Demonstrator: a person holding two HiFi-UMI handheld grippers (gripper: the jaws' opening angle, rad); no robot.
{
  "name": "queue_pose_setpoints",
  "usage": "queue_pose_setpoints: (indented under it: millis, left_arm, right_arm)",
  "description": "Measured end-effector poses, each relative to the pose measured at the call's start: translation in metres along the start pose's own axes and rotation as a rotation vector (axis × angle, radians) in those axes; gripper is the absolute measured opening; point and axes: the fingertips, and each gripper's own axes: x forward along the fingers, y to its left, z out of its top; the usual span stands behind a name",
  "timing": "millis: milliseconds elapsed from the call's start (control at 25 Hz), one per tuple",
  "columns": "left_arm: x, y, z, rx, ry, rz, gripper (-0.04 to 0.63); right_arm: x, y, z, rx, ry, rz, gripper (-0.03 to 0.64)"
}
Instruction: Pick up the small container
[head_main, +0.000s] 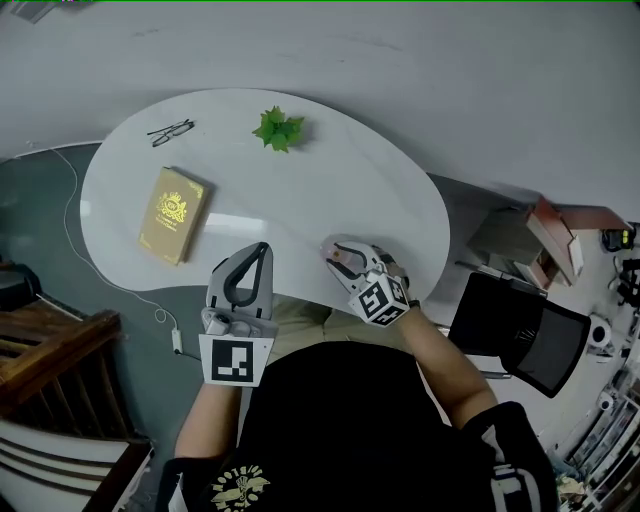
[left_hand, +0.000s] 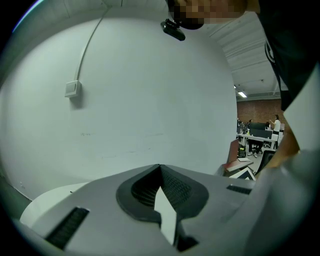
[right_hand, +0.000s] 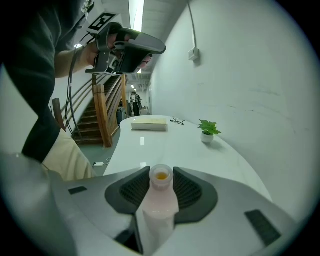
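Observation:
The small container (right_hand: 160, 200) is a pale pink, translucent bottle with an open neck that shows orange inside. It stands between the dark ribbed pads of my right gripper (right_hand: 161, 173), and both pads touch its sides. From the head view, that right gripper (head_main: 337, 252) sits over the near edge of the white table (head_main: 330, 190), with the container mostly hidden between its jaws. My left gripper (head_main: 262, 250) hovers beside it on the left, its jaw tips meeting with nothing between them. The left gripper (left_hand: 160, 167) points at a bare white wall.
On the table's left lies a yellow book (head_main: 173, 214), with black glasses (head_main: 171, 131) behind it and a small potted plant (head_main: 278, 128) at the far side. A wooden staircase (head_main: 50, 350) is at the left and a black chair (head_main: 515, 320) at the right.

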Motion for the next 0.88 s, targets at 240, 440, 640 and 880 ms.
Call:
queue_pose_setpoints:
  millis: [240, 440, 640, 880]
  left_arm:
    - [-0.001, -0.004, -0.008, -0.022, 0.010, -0.008, 0.005]
    - [-0.010, -0.005, -0.004, -0.018, -0.003, 0.003, 0.005]
    - [-0.023, 0.003, 0.002, -0.009, -0.005, 0.033, 0.005]
    - [-0.031, 0.010, 0.019, 0.013, -0.052, 0.061, 0.005]
  right_arm:
    - [0.004, 0.001, 0.001, 0.047, -0.065, -0.021, 0.161]
    - [0.005, 0.000, 0.004, 0.065, -0.090, -0.050, 0.158]
    - [0.002, -0.002, 0.003, 0.101, -0.052, -0.074, 0.156]
    - [-0.012, -0.006, 0.011, 0.119, -0.043, -0.054, 0.156]
